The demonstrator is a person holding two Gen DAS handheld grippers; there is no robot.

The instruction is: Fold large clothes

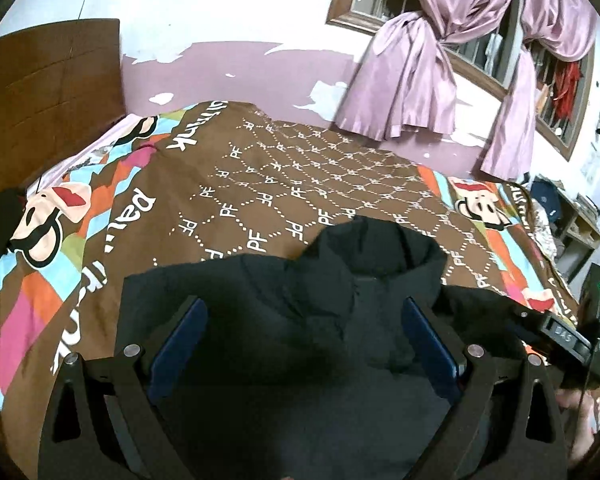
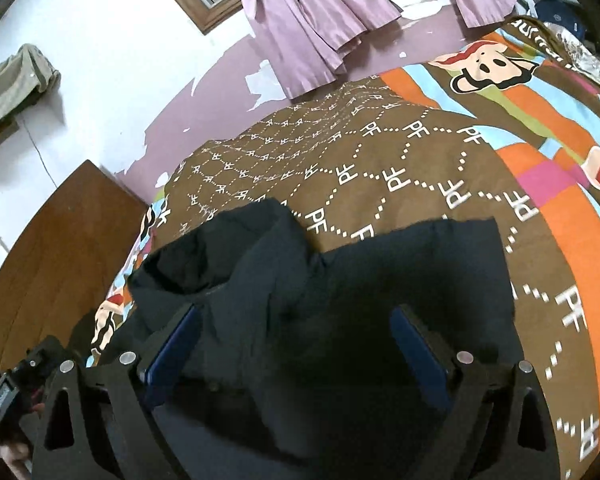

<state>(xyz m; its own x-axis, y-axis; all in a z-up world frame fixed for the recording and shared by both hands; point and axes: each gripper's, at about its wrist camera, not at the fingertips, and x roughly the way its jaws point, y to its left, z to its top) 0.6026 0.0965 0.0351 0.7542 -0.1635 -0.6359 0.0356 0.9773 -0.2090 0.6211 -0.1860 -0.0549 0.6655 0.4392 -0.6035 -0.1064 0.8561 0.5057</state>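
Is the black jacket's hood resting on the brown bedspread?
Touching. The left wrist view shows the hood lying flat on the bedspread, no gap visible.

Even indoor light; my fisheye views bend hard toward dark rounded corners, and the black padded jacket (image 1: 300,320) shows almost no detail.

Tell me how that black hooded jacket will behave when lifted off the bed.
The black jacket looks puffy and soft, so it will probably sag and drape from any pinch point. Its hood stands up loosely and may flop over. It seems bulky yet likely light.
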